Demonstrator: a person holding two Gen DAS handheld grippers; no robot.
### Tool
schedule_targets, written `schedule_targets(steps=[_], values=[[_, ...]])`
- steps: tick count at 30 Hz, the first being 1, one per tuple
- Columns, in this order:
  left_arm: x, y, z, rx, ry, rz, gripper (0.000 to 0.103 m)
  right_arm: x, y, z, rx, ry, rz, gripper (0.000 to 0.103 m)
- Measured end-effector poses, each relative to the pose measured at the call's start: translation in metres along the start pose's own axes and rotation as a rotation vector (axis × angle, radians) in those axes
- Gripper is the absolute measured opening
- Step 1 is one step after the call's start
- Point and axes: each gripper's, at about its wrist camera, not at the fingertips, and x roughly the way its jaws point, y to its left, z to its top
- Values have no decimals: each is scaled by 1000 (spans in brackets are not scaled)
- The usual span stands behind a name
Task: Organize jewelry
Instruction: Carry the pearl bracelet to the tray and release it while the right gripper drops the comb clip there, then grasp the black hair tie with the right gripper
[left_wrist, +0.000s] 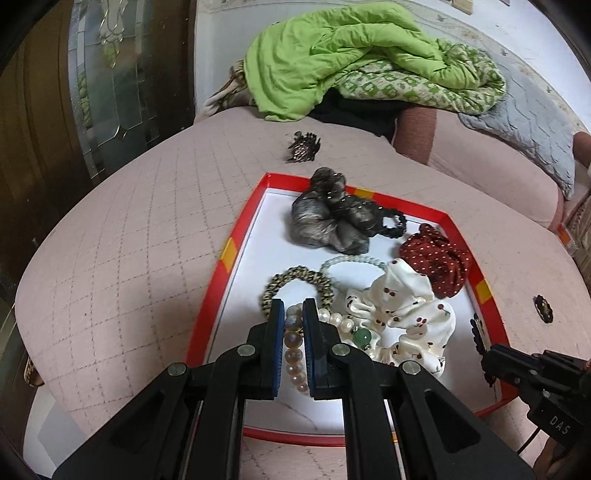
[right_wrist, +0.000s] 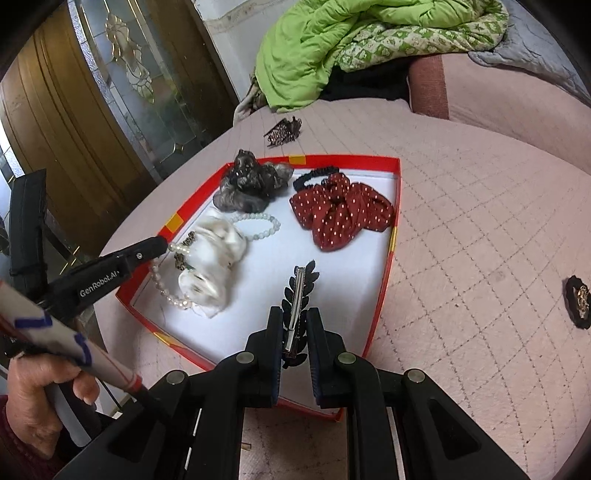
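Note:
A red-rimmed white tray (left_wrist: 236, 236) (right_wrist: 395, 206) lies on the pink quilted bed. In it lie a grey scrunchie (left_wrist: 328, 218) (right_wrist: 251, 184), a red dotted scrunchie (left_wrist: 439, 258) (right_wrist: 340, 214), a white cherry scrunchie (left_wrist: 402, 314) (right_wrist: 210, 266), a leopard hair tie (left_wrist: 295, 280), and a pale green bead bracelet (left_wrist: 351, 260) (right_wrist: 258, 221). My left gripper (left_wrist: 293, 314) (right_wrist: 168, 245) is shut on a pearl bracelet (left_wrist: 295, 354) (right_wrist: 166, 288) over the tray. My right gripper (right_wrist: 294, 321) (left_wrist: 487, 350) is shut on a black leaf barrette (right_wrist: 297, 306) (left_wrist: 480, 332) above the tray's near part.
A brown claw clip (left_wrist: 303, 147) (right_wrist: 284, 131) lies on the bed beyond the tray. A small black brooch (left_wrist: 543, 308) (right_wrist: 580, 301) lies right of the tray. A green quilt (left_wrist: 351, 55) is heaped at the back; a glass-panelled door (right_wrist: 129, 74) stands on the left.

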Motion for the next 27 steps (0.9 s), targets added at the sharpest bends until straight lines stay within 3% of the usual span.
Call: schedule_targets(steps=[11, 14, 17, 22, 27], values=[[-5, -3, 2, -1, -34, 31, 10, 5, 2, -3, -10, 34, 8, 17], [-11, -9, 5, 7, -71, 19, 11, -4, 0, -1, -2, 11, 19, 17], [-24, -16, 8, 10, -147, 1, 13, -25, -10, 7, 23, -66, 26, 17], [-39, -48, 11, 79, -239, -55, 15, -65, -70, 23, 153, -167, -77, 17], [-33, -89, 10, 140, -214, -136, 15, -99, -169, 15, 365, -146, -269, 17]])
